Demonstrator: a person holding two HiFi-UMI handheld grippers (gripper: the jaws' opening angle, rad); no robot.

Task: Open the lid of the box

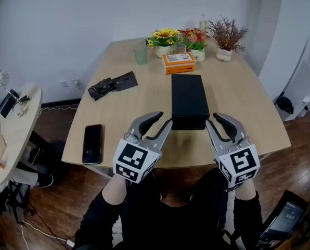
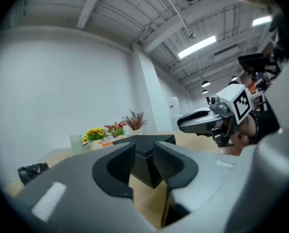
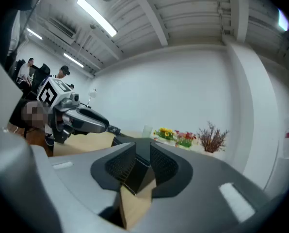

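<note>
Wooden worktop [image 1: 238,87] carries everything we see. At the far left lies a black phone [image 1: 92,143], and behind it a crumpled black wrapper [image 1: 112,84]. Next come our left tongs [image 1: 165,120], held level, with the tips just beside the near left corner of the black box [image 1: 189,95]. Their jaws stand a little apart and grasp nothing. The box lies in the middle of the worktop with its lid closed and its near end close to the worktop edge. An orange carton [image 1: 178,62] is just behind its far end. At the right, our right tongs [image 1: 211,120] mirror the left ones at the near right corner, also slightly released and empty.

We think the main danger is a tight lid. If we lift it at one end only, the whole box may rise with it, or slide. A push forward would knock the box into the carton, and a pull towards us could bring it over the edge. The narrow gap of the jaws may also slip off the lid rim.
</note>
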